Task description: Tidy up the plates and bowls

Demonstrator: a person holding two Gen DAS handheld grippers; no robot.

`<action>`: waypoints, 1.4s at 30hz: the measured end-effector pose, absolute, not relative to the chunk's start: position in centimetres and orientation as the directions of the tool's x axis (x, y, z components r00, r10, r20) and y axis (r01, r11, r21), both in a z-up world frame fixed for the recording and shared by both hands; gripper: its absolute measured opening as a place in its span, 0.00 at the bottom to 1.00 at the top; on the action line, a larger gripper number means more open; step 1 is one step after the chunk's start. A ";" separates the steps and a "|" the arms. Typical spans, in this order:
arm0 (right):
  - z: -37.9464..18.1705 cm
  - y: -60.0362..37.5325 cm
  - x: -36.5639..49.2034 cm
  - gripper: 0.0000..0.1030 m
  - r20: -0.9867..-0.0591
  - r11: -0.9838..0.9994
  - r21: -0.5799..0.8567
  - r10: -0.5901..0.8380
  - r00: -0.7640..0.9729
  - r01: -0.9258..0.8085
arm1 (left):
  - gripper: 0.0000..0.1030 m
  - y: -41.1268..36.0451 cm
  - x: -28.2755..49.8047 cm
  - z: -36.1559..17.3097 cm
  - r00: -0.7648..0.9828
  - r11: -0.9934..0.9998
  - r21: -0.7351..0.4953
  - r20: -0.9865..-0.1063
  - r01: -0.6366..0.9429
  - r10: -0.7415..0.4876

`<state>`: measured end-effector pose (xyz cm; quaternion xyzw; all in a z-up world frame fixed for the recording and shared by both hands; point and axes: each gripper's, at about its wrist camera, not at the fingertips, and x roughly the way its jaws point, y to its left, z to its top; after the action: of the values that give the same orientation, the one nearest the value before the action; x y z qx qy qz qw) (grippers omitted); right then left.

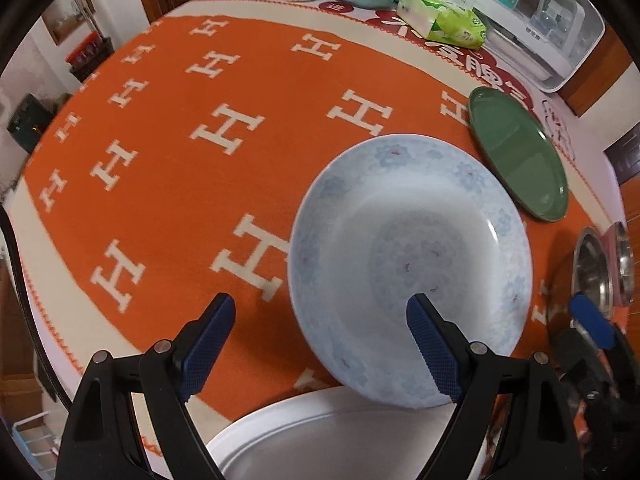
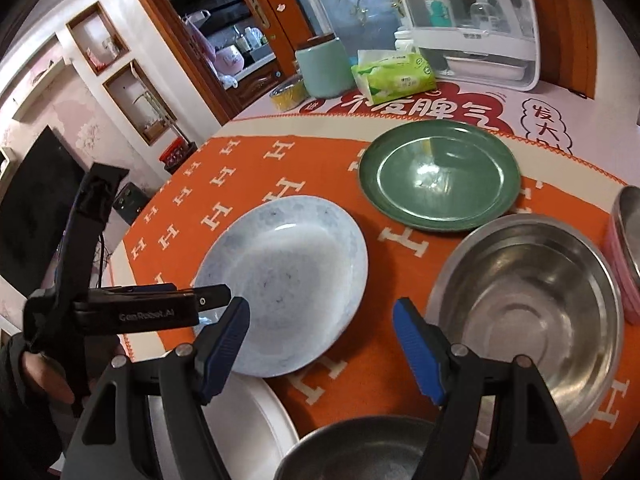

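Orange H-patterned tablecloth carries your pale blue floral plate, round green plate at one o'clock, steel bowl at three; left gripper and right gripper gape wide, holding nothing.

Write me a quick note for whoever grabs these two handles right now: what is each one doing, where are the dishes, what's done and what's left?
Left hand-held gripper: open, empty, hovering at the near rim of the pale blue floral plate.
Right hand-held gripper: open, empty, above the cloth between that plate and the large steel bowl.
Green plate lies farther back. A white plate and another steel bowl sit at the near edge; a pink-sided steel bowl at far right.
Done: nothing visibly stacked.
Left: gather plates together, bowls together.
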<state>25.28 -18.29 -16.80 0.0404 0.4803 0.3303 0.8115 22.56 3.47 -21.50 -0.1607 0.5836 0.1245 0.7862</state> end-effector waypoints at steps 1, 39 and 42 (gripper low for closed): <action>-17.1 -18.1 25.4 0.72 -0.761 0.781 0.380 0.568 0.312 -0.495 | 0.84 3.5 22.7 -21.6 0.292 0.919 -0.116 -0.956 -0.378 -0.001; -20.1 -13.4 26.1 0.47 -0.933 0.909 0.019 0.166 0.320 -0.416 | 0.37 3.9 24.8 -23.9 0.291 0.925 -0.177 -0.954 -0.337 -0.077; -20.4 -12.9 26.2 0.47 -0.934 0.902 0.018 0.168 0.314 -0.431 | 0.37 3.9 24.8 -23.9 0.291 0.926 -0.178 -0.954 -0.334 -0.078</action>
<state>26.21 -12.90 -20.36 -0.1183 0.5551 0.1868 0.8018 24.77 3.90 -23.87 -0.1748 0.5898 0.0816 0.7841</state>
